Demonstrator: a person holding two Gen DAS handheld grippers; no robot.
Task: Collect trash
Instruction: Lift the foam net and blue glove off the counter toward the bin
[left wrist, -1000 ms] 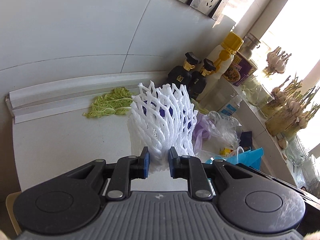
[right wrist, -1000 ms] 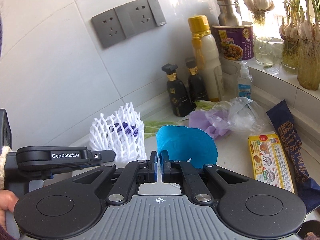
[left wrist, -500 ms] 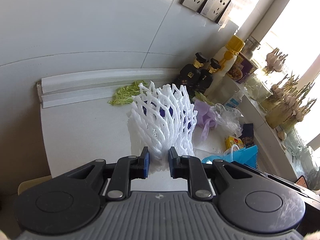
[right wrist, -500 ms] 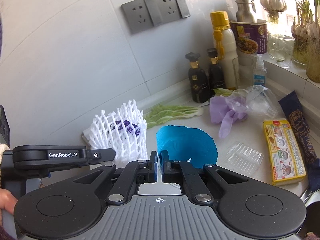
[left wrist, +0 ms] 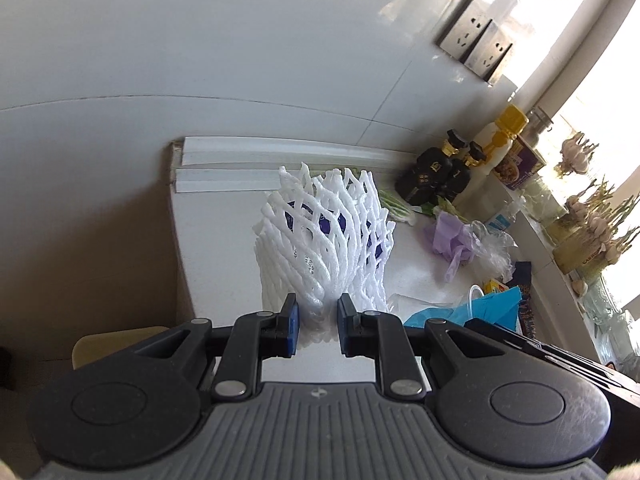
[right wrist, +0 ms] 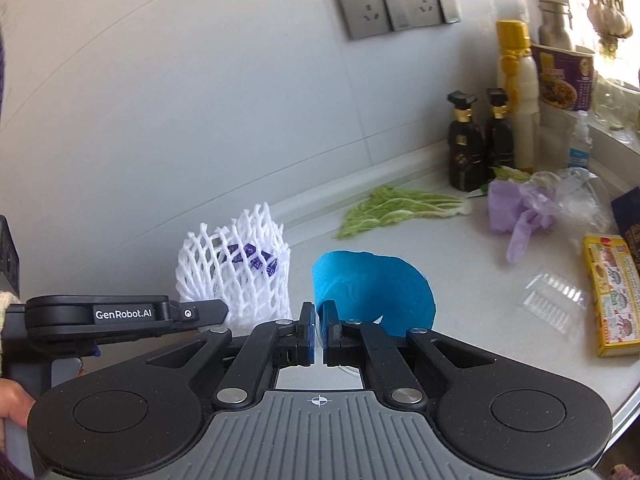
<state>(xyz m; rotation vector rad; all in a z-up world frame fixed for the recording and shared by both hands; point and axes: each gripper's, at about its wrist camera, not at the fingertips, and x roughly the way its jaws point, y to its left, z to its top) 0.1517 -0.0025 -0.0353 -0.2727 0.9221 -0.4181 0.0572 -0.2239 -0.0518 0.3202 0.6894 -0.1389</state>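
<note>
Left gripper (left wrist: 318, 320) clamps the white foam net (left wrist: 326, 240) by its base, held above the counter (right wrist: 460, 272). Right gripper (right wrist: 318, 334) is pinched on blue paper (right wrist: 372, 296), w/ cabbage leaf (right wrist: 400, 208) lying near the wall.

A home kitchen: white countertop (right wrist: 460, 264), sauce bottles (right wrist: 466, 144) at two o'clock, garlic bulbs (right wrist: 610, 12) by the window.

Bare counter (right wrist: 460, 264) lies open between the cabbage leaf (right wrist: 396, 210) and clear tray (right wrist: 556, 300); bottles (right wrist: 480, 140) seemingly block the back wall.
</note>
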